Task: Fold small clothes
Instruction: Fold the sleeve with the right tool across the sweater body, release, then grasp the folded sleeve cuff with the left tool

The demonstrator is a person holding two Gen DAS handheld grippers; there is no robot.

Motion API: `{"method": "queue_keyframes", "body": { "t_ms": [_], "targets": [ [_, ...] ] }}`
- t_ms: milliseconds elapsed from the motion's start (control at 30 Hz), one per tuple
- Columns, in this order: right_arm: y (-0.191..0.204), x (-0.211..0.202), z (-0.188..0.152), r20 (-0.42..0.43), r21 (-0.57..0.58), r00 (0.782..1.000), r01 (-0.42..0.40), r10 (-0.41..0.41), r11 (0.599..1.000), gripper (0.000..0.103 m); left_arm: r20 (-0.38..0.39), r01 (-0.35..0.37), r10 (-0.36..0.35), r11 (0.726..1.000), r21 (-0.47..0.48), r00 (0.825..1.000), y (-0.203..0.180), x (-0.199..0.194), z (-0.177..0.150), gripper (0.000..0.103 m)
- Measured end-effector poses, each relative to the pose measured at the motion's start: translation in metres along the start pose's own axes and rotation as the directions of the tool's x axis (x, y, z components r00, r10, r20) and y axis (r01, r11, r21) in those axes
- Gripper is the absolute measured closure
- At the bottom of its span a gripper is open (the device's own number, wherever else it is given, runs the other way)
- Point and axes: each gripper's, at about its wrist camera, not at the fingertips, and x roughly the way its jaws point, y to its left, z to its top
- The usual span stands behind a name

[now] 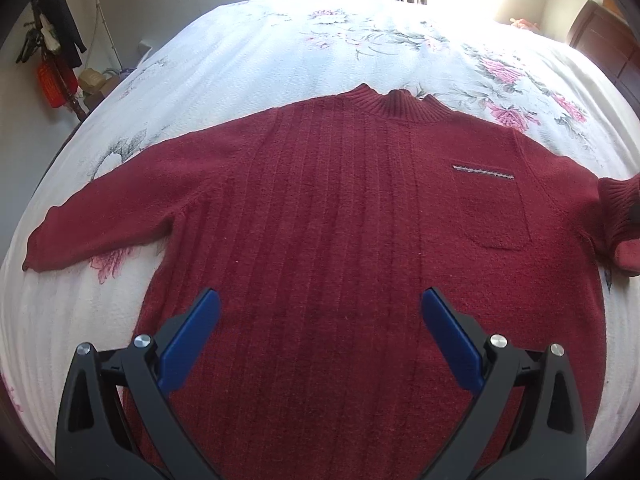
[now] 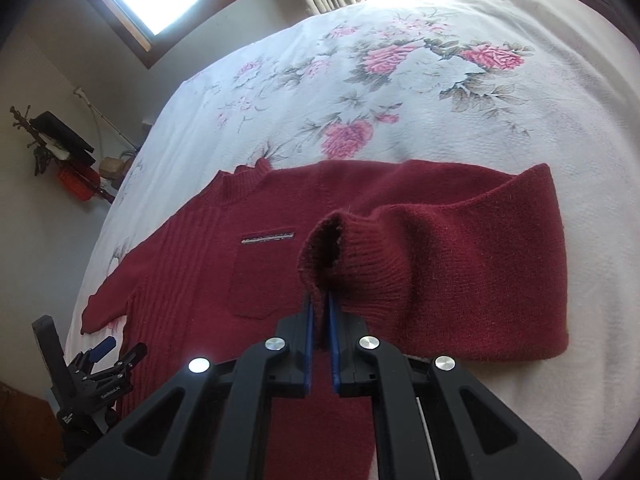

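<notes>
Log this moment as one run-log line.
right gripper: shut on sleeve cuff, folding inward | left gripper: open above sweater hem | sweater: flat on bedspread, other sleeve spread out

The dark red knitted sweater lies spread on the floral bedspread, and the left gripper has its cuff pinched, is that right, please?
Wrong gripper: the right wrist view shows the right gripper pinching the ribbed cuff of the dark red knitted sweater on the floral bedspread; the left gripper is open.

Right gripper (image 2: pixel 320 308) jaws closed on the ribbed sleeve cuff (image 2: pixel 352 248) of the red sweater (image 2: pixel 208 264). Sweater lies on the floral bedspread (image 2: pixel 400 80). Left gripper (image 2: pixel 106 354) visible at lower left, jaws apart.
</notes>
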Motion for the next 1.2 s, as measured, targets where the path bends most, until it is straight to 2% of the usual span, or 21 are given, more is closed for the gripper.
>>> {"method": "queue_keyframes", "body": {
  "t_ms": [200,400,467,533,600,700,767,933,1067,1200],
  "targets": [
    [0.030,0.045,-0.009,-0.066,-0.017,0.998,0.007,-0.008,1.000,0.096,-0.012,-0.010,0.009,1.000,-0.013,1.000,0.018,0.004,-0.004,0.003],
    [0.031,0.069,-0.017,-0.100,0.004,0.995,0.011,-0.010,1.000,0.095,-0.016,-0.010,0.010,1.000,0.006,1.000,0.018,0.005,-0.005,0.003],
    [0.029,0.073,-0.019,-0.115,0.011,0.993,-0.008,0.010,1.000,0.091,-0.020,-0.004,0.004,1.000,0.010,1.000,0.014,0.006,-0.005,0.003],
    [0.028,0.072,-0.021,-0.127,0.026,0.990,-0.059,0.061,0.998,0.088,-0.026,0.009,-0.009,1.000,0.012,1.000,0.010,0.006,-0.005,0.003],
    [0.028,0.059,-0.024,-0.105,0.021,0.989,-0.104,0.106,0.994,0.085,-0.033,0.032,-0.032,0.999,0.013,0.999,0.002,0.007,-0.004,0.003],
    [0.019,0.030,-0.031,-0.055,0.007,0.992,-0.115,0.116,0.993,0.084,-0.046,0.087,-0.085,0.996,0.031,0.995,-0.020,0.007,-0.001,0.003],
    [0.005,0.014,-0.039,-0.040,0.015,0.996,-0.078,0.078,0.997,0.084,-0.066,0.145,-0.142,0.988,0.046,0.988,-0.042,0.007,0.003,0.003],
    [-0.036,-0.012,-0.067,-0.019,0.036,1.000,0.006,-0.005,0.999,0.084,-0.148,0.315,-0.308,0.949,0.023,0.940,-0.104,0.018,0.016,0.004],
    [-0.066,-0.028,-0.096,0.001,0.078,1.000,0.016,-0.016,0.997,0.084,-0.204,0.374,-0.362,0.927,0.020,0.909,-0.151,0.036,0.027,0.004],
    [-0.082,-0.037,-0.125,0.010,0.084,0.999,0.048,-0.049,0.995,0.083,-0.244,0.371,-0.355,0.929,0.021,0.903,-0.180,0.056,0.036,0.005]
  ]
}}
